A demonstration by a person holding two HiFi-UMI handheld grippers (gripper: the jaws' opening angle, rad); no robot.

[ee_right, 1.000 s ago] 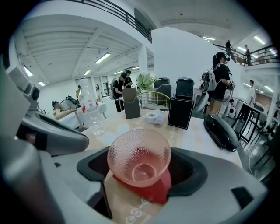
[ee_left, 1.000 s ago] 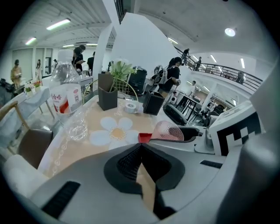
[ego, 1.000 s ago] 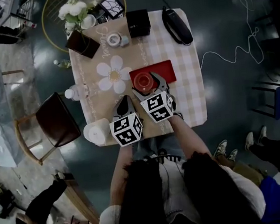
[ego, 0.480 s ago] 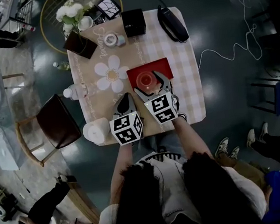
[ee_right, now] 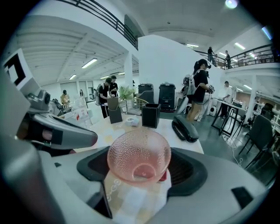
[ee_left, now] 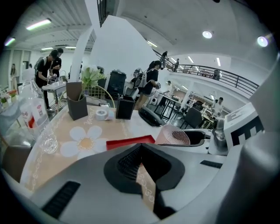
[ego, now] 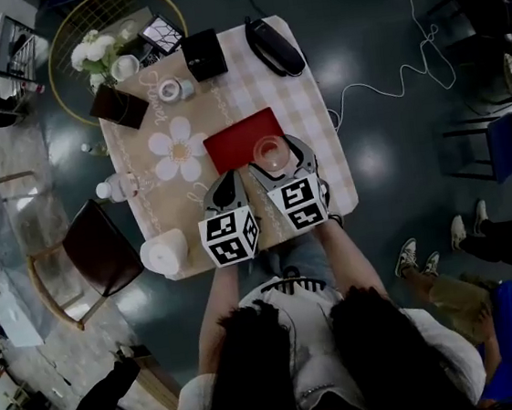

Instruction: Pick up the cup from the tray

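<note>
A pink dimpled glass cup (ee_right: 139, 155) sits between the jaws of my right gripper (ee_right: 142, 166), which is shut on it. The cup is tipped, its mouth facing the camera. In the head view the cup (ego: 268, 152) hangs over the near right corner of the red tray (ego: 233, 142), with the right gripper (ego: 276, 156) around it. From the left gripper view the cup (ee_left: 173, 135) shows at the right, past the tray (ee_left: 129, 141). My left gripper (ego: 226, 184) is shut and holds nothing, just left of the tray's near edge; its jaws (ee_left: 141, 151) meet over the tablecloth.
On the table (ego: 304, 102) stand a black box (ego: 203, 54), a black handset (ego: 275, 46), a tape roll (ego: 170, 91), a dark vase with flowers (ego: 116, 103), a bottle (ego: 112, 186) and a white paper roll (ego: 163, 253). A chair (ego: 96, 254) stands at the left.
The right gripper has closed on the cup, which now sits tipped in its jaws at the tray's near corner. The head camera has shifted; the left gripper stays beside the tray.
</note>
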